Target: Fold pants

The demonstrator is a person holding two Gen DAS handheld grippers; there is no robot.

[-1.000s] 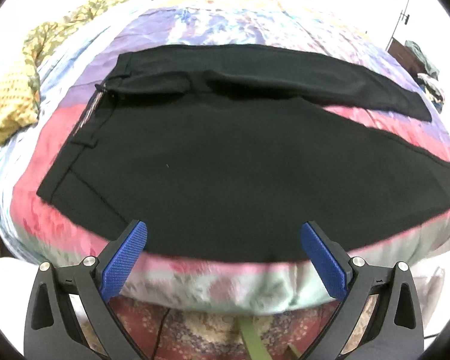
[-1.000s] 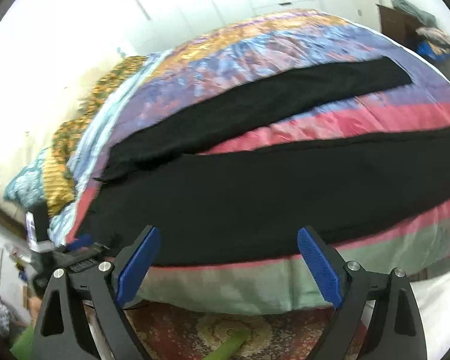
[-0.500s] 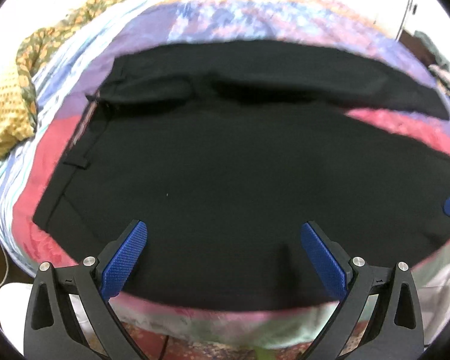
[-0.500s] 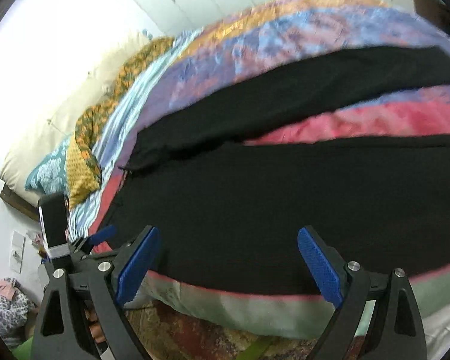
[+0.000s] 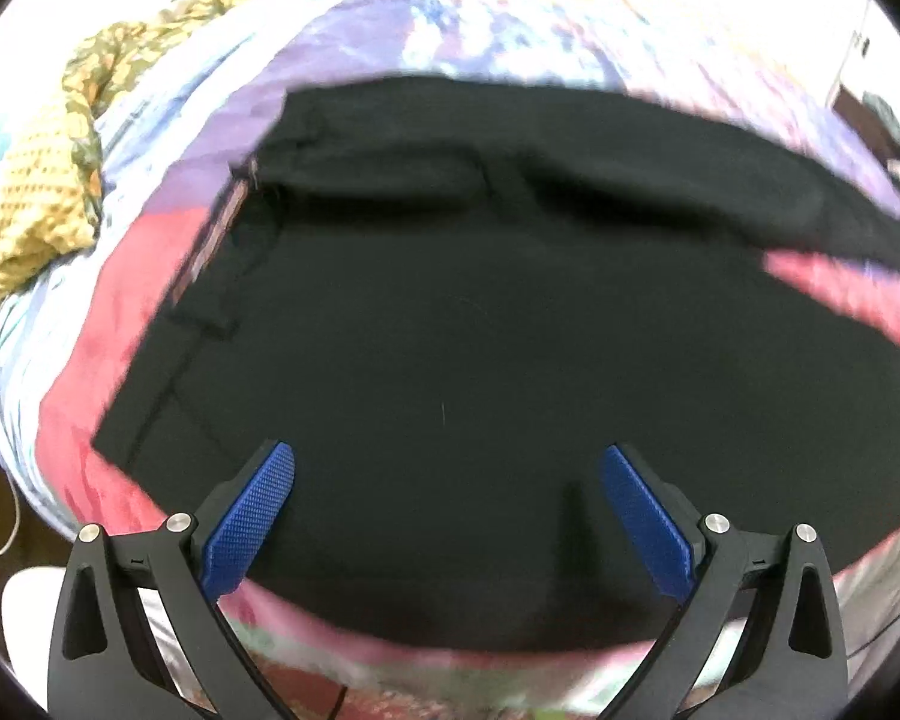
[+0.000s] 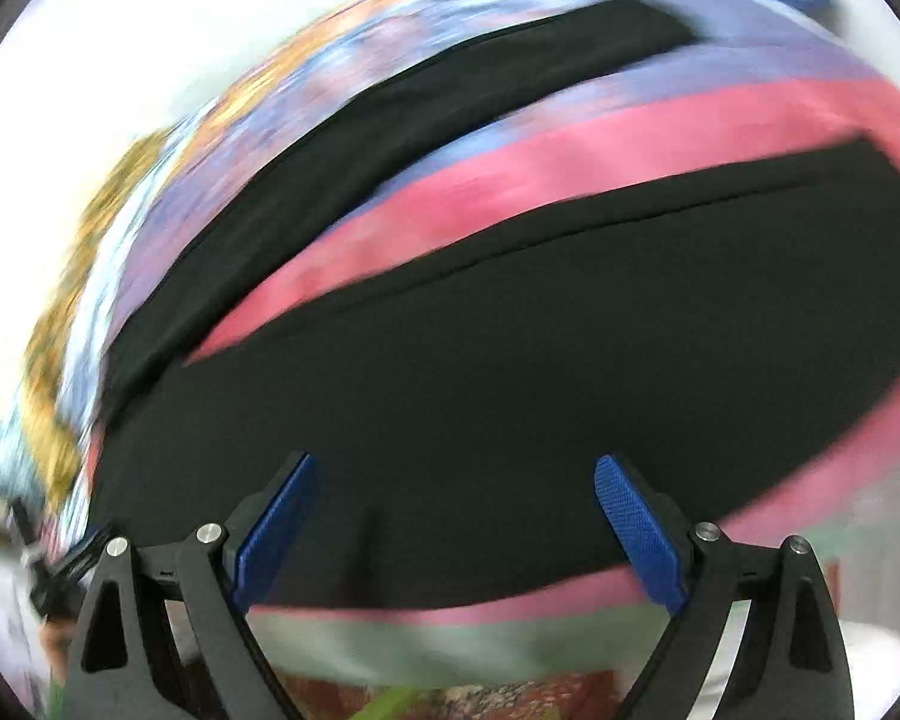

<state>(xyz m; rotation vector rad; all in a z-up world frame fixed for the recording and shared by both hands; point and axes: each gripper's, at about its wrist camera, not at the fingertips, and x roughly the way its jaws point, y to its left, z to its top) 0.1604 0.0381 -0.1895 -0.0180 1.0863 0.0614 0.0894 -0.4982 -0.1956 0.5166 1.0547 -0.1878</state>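
Black pants [image 5: 480, 312] lie spread flat on a bed, waistband to the left, the two legs splayed apart toward the right. In the right wrist view the near leg [image 6: 510, 360] and the far leg [image 6: 450, 102] show with pink bedspread between them. My left gripper [image 5: 447, 480] is open and empty, just above the near edge of the pants by the hip. My right gripper [image 6: 453, 492] is open and empty above the near edge of the near leg. The right wrist view is blurred.
The bed has a colourful pink, purple and blue bedspread [image 5: 126, 300]. A yellow patterned cloth [image 5: 48, 204] lies at the bed's left end. The bed's near edge [image 6: 450, 630] drops to a patterned rug below. Furniture with clothes stands at the far right [image 5: 888, 126].
Both grippers have moved forward and closer over the near edge of the pants. The right gripper has swung right along the near leg. Both stay open.
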